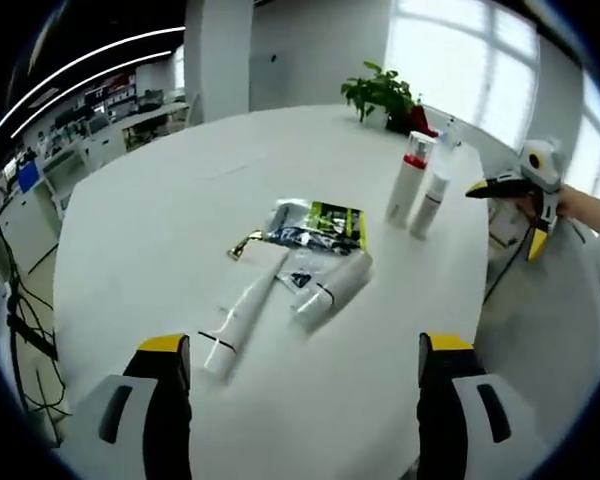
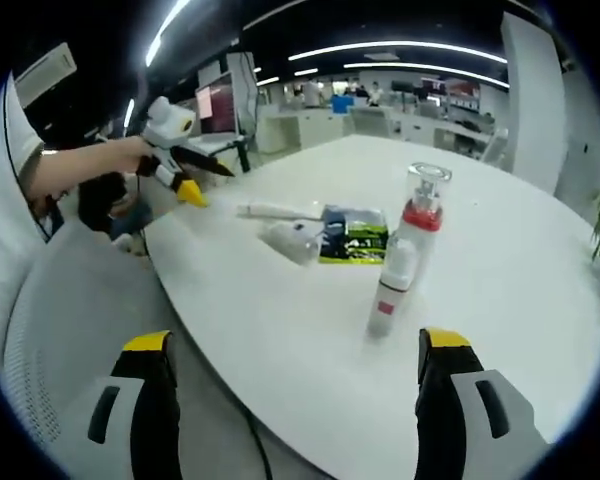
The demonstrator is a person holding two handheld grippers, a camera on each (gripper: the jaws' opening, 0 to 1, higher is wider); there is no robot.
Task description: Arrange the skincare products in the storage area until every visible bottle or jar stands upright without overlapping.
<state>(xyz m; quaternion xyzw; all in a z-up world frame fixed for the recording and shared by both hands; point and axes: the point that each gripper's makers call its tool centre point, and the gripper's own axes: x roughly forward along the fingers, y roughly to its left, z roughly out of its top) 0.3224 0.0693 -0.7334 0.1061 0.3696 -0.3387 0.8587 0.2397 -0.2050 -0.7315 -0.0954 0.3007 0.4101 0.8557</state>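
Two products stand upright on the round white table [image 1: 150, 230]: a white bottle with a red collar and clear cap [image 1: 411, 176] [image 2: 421, 212] and a smaller white bottle [image 1: 431, 203] [image 2: 391, 287] beside it. A slim white tube [image 1: 242, 316] [image 2: 278, 211] and a fatter white tube [image 1: 332, 288] [image 2: 291, 241] lie flat, partly over dark and green sachets [image 1: 318, 224] [image 2: 356, 234]. My left gripper [image 1: 305, 343] [image 2: 210, 183] hovers open short of the lying tubes. My right gripper [image 2: 298, 343] [image 1: 507, 216] is open at the table edge, near the upright pair.
A potted green plant [image 1: 382, 94] stands at the table's far side, behind the upright bottles. A person's hand and sleeve [image 2: 50, 165] hold the left gripper off the table's edge. Office desks and monitors [image 2: 310, 120] fill the room behind. Bright windows [image 1: 460, 50] are beyond.
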